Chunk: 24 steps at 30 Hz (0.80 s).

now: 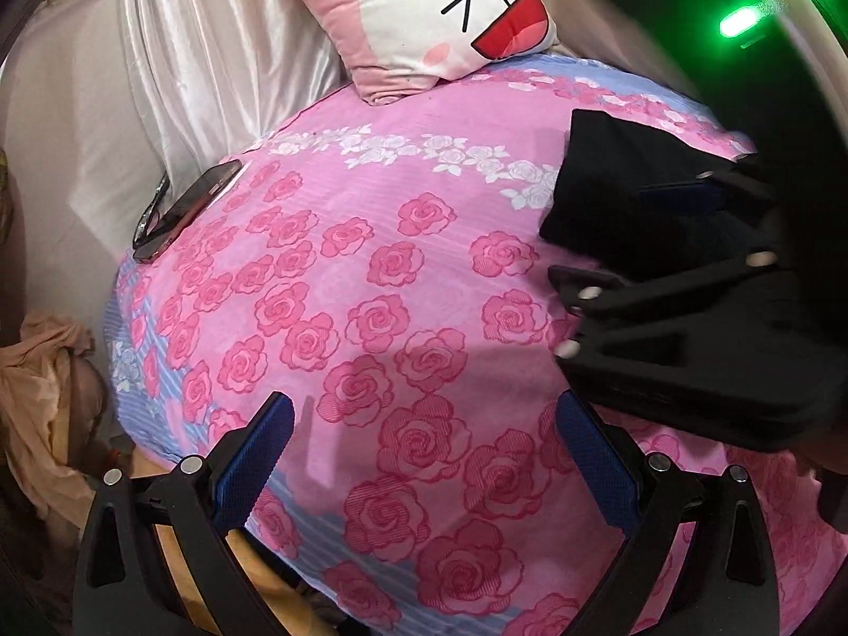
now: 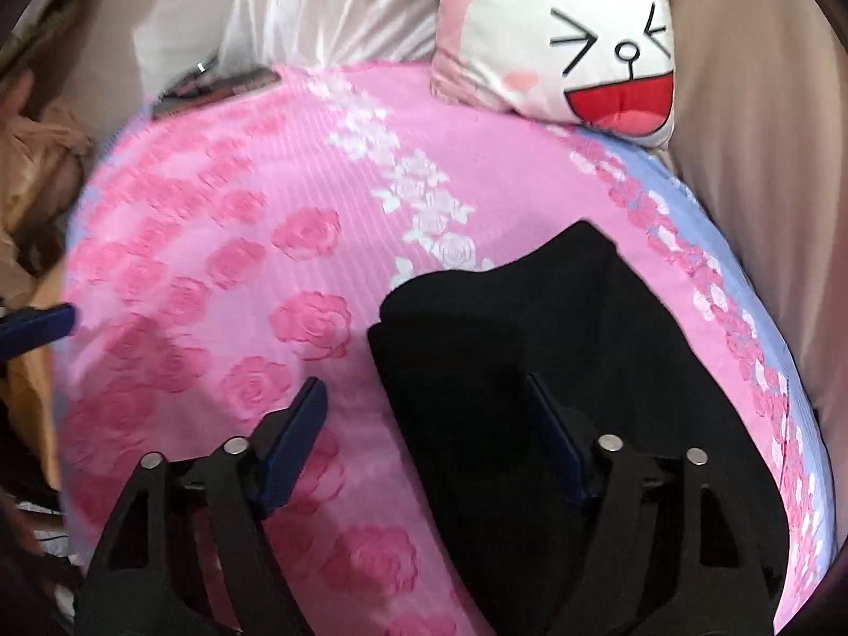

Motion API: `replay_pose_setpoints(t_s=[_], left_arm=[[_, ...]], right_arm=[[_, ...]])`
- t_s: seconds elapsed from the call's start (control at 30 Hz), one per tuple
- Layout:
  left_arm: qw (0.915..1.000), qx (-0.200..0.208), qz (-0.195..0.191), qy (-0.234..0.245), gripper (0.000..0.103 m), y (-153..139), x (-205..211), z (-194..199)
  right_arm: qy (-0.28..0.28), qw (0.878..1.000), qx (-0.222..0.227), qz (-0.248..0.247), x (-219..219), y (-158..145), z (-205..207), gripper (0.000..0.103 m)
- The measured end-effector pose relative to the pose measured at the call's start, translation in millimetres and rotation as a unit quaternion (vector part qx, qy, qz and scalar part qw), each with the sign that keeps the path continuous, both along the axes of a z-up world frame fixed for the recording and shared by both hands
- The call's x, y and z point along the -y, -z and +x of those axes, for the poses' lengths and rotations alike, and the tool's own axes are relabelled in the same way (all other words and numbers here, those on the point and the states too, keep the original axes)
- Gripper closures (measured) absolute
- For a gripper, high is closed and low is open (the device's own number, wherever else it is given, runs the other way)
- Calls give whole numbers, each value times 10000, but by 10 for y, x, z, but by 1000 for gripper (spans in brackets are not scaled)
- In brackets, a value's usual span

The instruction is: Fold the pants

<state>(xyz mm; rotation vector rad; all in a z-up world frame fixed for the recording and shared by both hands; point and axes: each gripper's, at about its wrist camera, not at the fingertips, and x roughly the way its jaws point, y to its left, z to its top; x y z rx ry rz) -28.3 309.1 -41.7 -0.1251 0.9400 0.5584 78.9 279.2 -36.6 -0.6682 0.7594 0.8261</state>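
From the left wrist we see our left hand-held gripper with its blue pads spread wide over bare bedsheet, nothing between them. That view also catches our right hand-held gripper from the side at the right edge, blurred, with a green light glowing in the dark behind it. The right wrist view shows what the left cannot: the folded black pants seen whole, a dark, thick stack lying on the right part of the bed. Our right hand-held gripper hangs over the stack's near left edge, jaws apart; one blue pad is over the sheet, the other over the black cloth, and neither pinches it.

A phone lies on the far left edge of the bed with glasses just beside it. A pink cartoon-face pillow rests at the head of the bed, well apart from the pants. The pink rose-print bedsheet has blue striped borders. Shiny white fabric hangs behind the bed, and tan cloth is bunched off its left side.
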Motion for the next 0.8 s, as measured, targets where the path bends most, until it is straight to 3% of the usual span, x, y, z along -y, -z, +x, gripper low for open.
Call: replay_pose_setpoints(t_s=[0.1, 0.13, 0.2, 0.23, 0.33, 0.4, 0.47, 0.57, 0.67, 0.8], left_arm=[[10000, -36, -18, 47, 5, 34, 19, 33], [10000, -36, -16, 63, 5, 39, 32, 43], [10000, -32, -30, 80, 5, 30, 50, 71], [9999, -11, -49, 90, 5, 17, 62, 84], [9999, 61, -52, 148, 5, -45, 129, 135], [9997, 133, -16, 227, 5, -128, 216, 187], [9992, 210, 24, 331, 5, -209, 304, 239], [9974, 377, 157, 601, 5, -388, 544, 362], [9942, 555, 241, 884, 5, -553, 834, 503], [9878, 731, 156, 1363, 5, -709, 1331, 714]], right_arm=[[174, 9997, -150, 99, 22, 3, 89, 40], [232, 9996, -119, 100, 34, -10, 110, 51], [326, 9991, -178, 180, 79, -37, 151, 61], [416, 9986, -215, 260, 123, -65, 180, 71], [675, 9924, -694, 758, 314, -199, 303, 86], [868, 9834, -965, 1265, 549, -380, 377, 87], [1088, 9712, -1181, 1758, 839, -572, 456, 88], [1552, 9432, -1310, 2628, 1602, -969, 570, 88], [2037, 9198, -1159, 3149, 2371, -1223, 612, 88], [2819, 8777, -976, 3750, 3683, -1379, 501, 88]])
